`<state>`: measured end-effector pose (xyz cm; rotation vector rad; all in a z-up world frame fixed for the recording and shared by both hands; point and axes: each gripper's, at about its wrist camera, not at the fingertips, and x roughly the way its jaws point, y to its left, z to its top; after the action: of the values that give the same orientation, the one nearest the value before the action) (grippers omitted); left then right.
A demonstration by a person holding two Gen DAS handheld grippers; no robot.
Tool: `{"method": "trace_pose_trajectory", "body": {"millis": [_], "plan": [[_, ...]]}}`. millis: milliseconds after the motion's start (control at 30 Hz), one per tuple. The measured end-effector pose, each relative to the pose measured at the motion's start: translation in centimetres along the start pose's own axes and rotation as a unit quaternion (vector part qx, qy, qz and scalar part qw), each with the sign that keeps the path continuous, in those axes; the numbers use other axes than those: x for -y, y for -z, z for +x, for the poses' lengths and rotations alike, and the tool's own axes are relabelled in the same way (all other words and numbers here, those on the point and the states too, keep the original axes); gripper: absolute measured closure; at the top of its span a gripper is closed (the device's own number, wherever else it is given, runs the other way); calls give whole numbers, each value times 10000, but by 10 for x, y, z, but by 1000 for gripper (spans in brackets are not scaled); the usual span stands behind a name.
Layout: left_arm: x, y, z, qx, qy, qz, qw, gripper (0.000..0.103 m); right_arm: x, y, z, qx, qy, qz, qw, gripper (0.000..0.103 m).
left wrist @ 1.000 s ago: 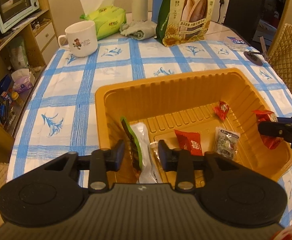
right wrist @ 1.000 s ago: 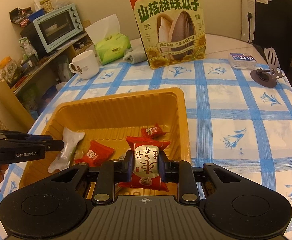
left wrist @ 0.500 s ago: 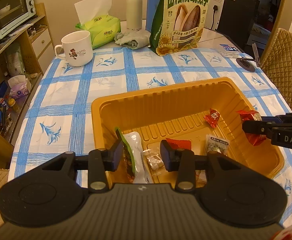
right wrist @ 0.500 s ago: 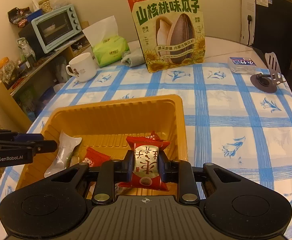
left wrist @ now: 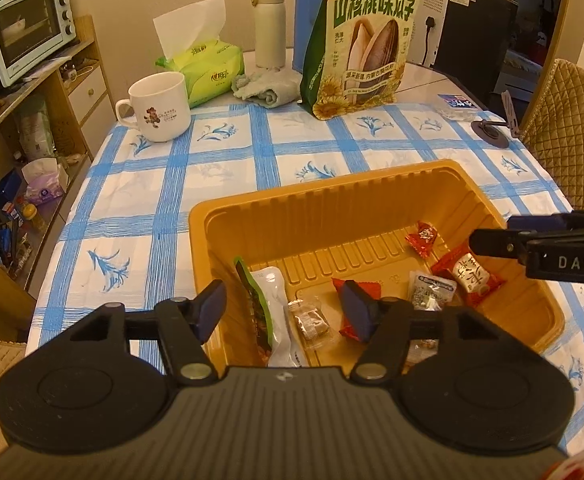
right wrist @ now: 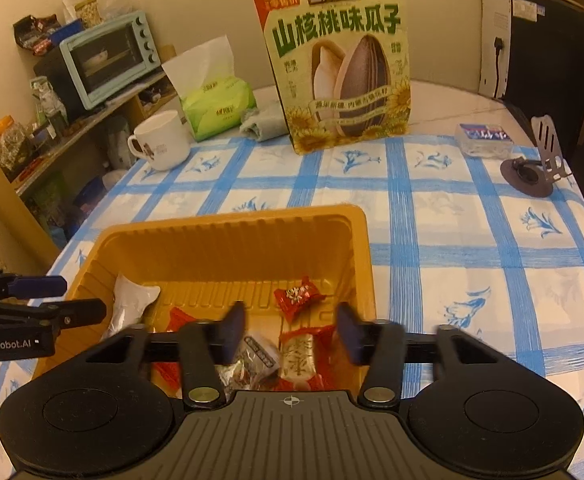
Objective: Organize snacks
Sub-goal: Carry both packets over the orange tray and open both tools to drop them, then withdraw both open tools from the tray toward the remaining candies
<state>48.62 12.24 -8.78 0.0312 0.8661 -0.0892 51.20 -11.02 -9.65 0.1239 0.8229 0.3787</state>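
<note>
orange tray, red snack packets, blue-and-white checked tablecloth, white mug

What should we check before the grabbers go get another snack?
1. Right gripper open and empty: ok.
2. Left gripper open and empty: ok.
3. Red-and-white wrapped snack lying inside the orange plastic tray: ok.
4. Long green-edged clear packet inside the tray: ok, it leans on the left wall.
5. More loose snacks waiting on the blue-checked tablecloth: cannot tell, none show.
6. Tall green sunflower seed bag standing upright: ok.
</note>
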Motion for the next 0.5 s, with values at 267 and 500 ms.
{"method": "trace_pose_trajectory", "body": {"millis": [267,500], "plan": [[6,4,-21,156,44,52,9999,22,-2,2,-21,130,-178,73,9997,25],[15,9,-48,349,122,70,9993,15,-1,11,-46,239,-268,210,9991,14]]}}
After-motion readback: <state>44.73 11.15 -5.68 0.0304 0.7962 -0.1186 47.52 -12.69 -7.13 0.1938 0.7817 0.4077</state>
